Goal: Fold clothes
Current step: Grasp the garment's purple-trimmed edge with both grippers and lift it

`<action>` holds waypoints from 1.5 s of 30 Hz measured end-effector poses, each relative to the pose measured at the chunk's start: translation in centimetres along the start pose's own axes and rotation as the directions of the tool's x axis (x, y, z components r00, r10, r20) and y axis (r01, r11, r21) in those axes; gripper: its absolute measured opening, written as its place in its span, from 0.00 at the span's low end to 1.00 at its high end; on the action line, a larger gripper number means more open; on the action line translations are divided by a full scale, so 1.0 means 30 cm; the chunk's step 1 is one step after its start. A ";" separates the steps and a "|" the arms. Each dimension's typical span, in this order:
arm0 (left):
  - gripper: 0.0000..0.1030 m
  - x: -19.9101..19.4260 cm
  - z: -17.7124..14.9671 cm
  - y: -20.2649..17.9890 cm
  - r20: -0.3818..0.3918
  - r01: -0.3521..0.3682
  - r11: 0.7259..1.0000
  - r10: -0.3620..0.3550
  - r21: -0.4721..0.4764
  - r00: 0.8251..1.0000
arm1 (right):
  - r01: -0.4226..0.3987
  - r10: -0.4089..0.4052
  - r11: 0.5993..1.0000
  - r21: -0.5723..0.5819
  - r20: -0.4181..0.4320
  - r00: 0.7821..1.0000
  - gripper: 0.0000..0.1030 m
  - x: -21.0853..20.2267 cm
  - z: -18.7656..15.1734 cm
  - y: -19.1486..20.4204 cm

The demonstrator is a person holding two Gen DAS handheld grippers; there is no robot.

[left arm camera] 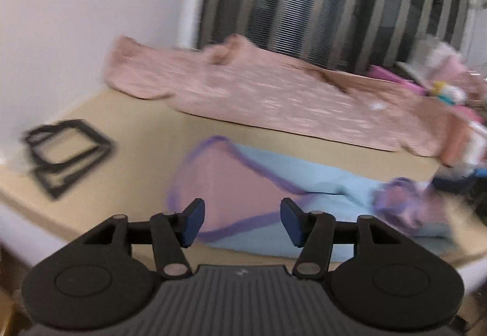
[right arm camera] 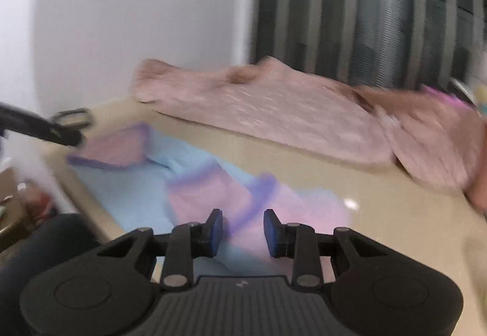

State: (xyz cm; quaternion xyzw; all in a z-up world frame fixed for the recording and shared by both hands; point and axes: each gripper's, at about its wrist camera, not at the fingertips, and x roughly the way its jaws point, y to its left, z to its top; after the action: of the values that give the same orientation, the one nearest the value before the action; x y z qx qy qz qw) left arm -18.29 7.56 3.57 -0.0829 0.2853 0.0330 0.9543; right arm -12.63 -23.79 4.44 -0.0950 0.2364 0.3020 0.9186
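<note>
Both sets of jaws stand spread with nothing between them, and both views are smeared by motion, so I read this loosely. At the far left of the desk (left arm camera: pixel 146 122) I see black frame-shaped outlines (left arm camera: pixel 65 154) lying flat (I cannot tell what they are). My left gripper (left arm camera: pixel 242 223) hovers over the near garment (left arm camera: pixel 319 183), a light blue piece with pink panels edged in purple; its pink panel sits right ahead of the pads. From the right view the same garment stretches along the desk's near edge, and my right gripper (right arm camera: pixel 243 232) hangs over its pink end, with the left gripper showing as a dark shape at that view's left edge. Behind it, well apart, a pale pink garment (left arm camera: pixel 274 98) lies spread along the wall and window bars (left arm camera: pixel 334 1). Clutter (left arm camera: pixel 447 86) sits at the far right.

Whether the blue piece is partly folded or only rumpled I cannot settle. To do well, I'd take a purple-trimmed edge with each gripper, pinch one layer only, keep both hands level, and lay the fold edge to edge so no crease gets trapped
</note>
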 end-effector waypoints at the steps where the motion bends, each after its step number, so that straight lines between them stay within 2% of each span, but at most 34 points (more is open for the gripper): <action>1: 0.58 0.004 -0.007 0.003 -0.001 -0.016 1.000 0.016 -0.005 1.000 | -0.047 0.048 0.999 -0.014 0.046 0.998 0.30 -0.021 0.057 -0.015; 3: 0.59 0.013 -0.022 0.010 -0.003 -0.047 0.999 0.047 -0.016 0.999 | -0.118 0.123 0.991 -0.067 0.081 0.989 0.39 -0.014 0.180 -0.044; 4: 0.59 0.018 -0.030 0.013 -0.004 -0.062 0.998 0.062 -0.021 0.998 | -0.161 0.169 0.981 -0.105 0.072 0.983 0.42 0.021 0.244 -0.053; 6: 0.59 0.027 -0.044 0.020 -0.007 -0.093 0.995 0.093 -0.032 0.996 | -0.259 0.268 0.949 -0.180 0.027 0.963 0.43 0.125 0.361 -0.056; 8: 0.59 0.037 -0.054 0.026 -0.011 -0.118 0.992 0.118 -0.046 0.993 | -0.359 0.355 0.904 -0.234 -0.061 0.933 0.42 0.282 0.462 -0.043; 10: 0.59 0.048 -0.058 0.024 -0.020 -0.128 0.991 0.127 -0.044 0.992 | -0.453 0.425 0.857 -0.246 -0.160 0.891 0.41 0.459 0.536 -0.001; 12: 0.56 0.069 -0.058 0.018 -0.037 -0.138 0.990 0.136 -0.036 0.990 | -0.519 0.456 0.818 -0.250 -0.267 0.849 0.40 0.617 0.566 0.072; 14: 0.41 0.078 -0.059 0.018 -0.039 -0.151 0.988 0.150 -0.036 0.988 | -0.553 0.449 0.789 -0.269 -0.361 0.817 0.40 0.757 0.578 0.145; 16: 0.33 0.085 -0.053 0.021 -0.044 -0.160 0.987 0.159 -0.018 0.986 | -0.563 0.426 0.780 -0.273 -0.428 0.798 0.39 0.849 0.560 0.196; 17: 0.24 0.089 -0.048 0.027 -0.049 -0.152 0.988 0.151 -0.022 0.987 | -0.568 0.418 0.776 -0.273 -0.450 0.789 0.38 0.881 0.546 0.210; 18: 0.17 0.094 -0.040 0.036 -0.055 -0.140 0.990 0.138 -0.026 0.989 | -0.573 0.412 0.773 -0.274 -0.471 0.780 0.33 0.913 0.531 0.223; 19: 0.04 0.102 -0.033 0.047 -0.063 -0.120 0.992 0.118 -0.027 0.991 | -0.575 0.411 0.770 -0.276 -0.476 0.778 0.29 0.930 0.516 0.227; 20: 0.04 0.110 -0.025 0.058 -0.070 -0.100 0.995 0.098 -0.028 0.993 | -0.583 0.427 0.767 -0.268 -0.464 0.776 0.22 0.933 0.515 0.218; 21: 0.03 0.120 -0.015 0.068 -0.072 -0.091 0.996 0.090 -0.022 0.993 | -0.581 0.432 0.773 -0.255 -0.459 0.776 0.00 0.938 0.514 0.213; 22: 0.03 0.135 -0.003 0.081 -0.075 -0.085 0.996 0.084 -0.017 0.994 | -0.570 0.426 0.780 -0.257 -0.449 0.785 0.02 0.936 0.513 0.208; 24: 0.03 0.166 0.047 0.106 -0.071 -0.055 0.998 0.054 -0.013 0.996 | -0.498 0.370 0.818 -0.288 -0.399 0.839 0.01 0.933 0.514 0.199; 26: 0.03 0.202 0.132 0.111 -0.054 -0.006 1.000 0.008 0.030 0.998 | -0.408 0.316 0.878 -0.249 -0.339 0.886 0.01 0.909 0.528 0.155; 28: 0.03 0.260 0.245 0.092 -0.040 0.072 0.991 -0.067 0.114 0.997 | -0.305 0.250 0.937 -0.173 -0.283 0.926 0.01 0.882 0.554 0.081; 30: 0.03 0.336 0.364 0.063 -0.033 0.128 0.974 -0.125 0.184 0.992 | -0.205 0.181 0.975 -0.085 -0.229 0.956 0.01 0.842 0.591 -0.014; 32: 0.03 0.420 0.473 0.016 -0.066 0.181 0.954 -0.170 0.238 0.983 | -0.104 0.098 0.994 -0.025 -0.177 0.979 0.01 0.812 0.629 -0.117; 36: 0.03 0.608 0.660 -0.092 -0.104 0.236 0.919 -0.213 0.315 0.971 | 0.023 -0.009 0.994 0.105 -0.137 0.991 0.02 0.821 0.680 -0.324; 39: 0.03 0.764 0.734 -0.190 -0.146 0.228 0.905 -0.187 0.359 0.971 | 0.129 -0.107 0.983 0.134 -0.155 0.982 0.02 0.877 0.696 -0.434; 42: 0.04 0.894 0.763 -0.266 -0.182 0.236 0.891 -0.177 0.388 0.967 | 0.209 -0.176 0.966 0.153 -0.201 0.964 0.02 0.961 0.692 -0.524; 43: 0.10 0.946 0.766 -0.275 -0.189 0.224 0.895 -0.161 0.386 0.969 | 0.235 -0.199 0.959 0.158 -0.216 0.956 0.02 0.989 0.690 -0.554; 44: 0.25 0.998 0.769 -0.285 -0.196 0.211 0.899 -0.145 0.384 0.970 | 0.262 -0.221 0.951 0.163 -0.232 0.947 0.02 1.017 0.688 -0.582; 45: 0.34 1.028 0.766 -0.288 -0.198 0.177 0.906 -0.107 0.384 0.974 | 0.285 -0.240 0.945 0.161 -0.251 0.938 0.02 1.044 0.678 -0.602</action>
State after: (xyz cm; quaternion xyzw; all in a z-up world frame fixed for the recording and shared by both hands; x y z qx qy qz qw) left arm 20.80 3.62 6.72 0.0904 0.3606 -0.1031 0.9226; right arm 27.99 -15.81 7.32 -0.0693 0.3537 0.1386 0.9224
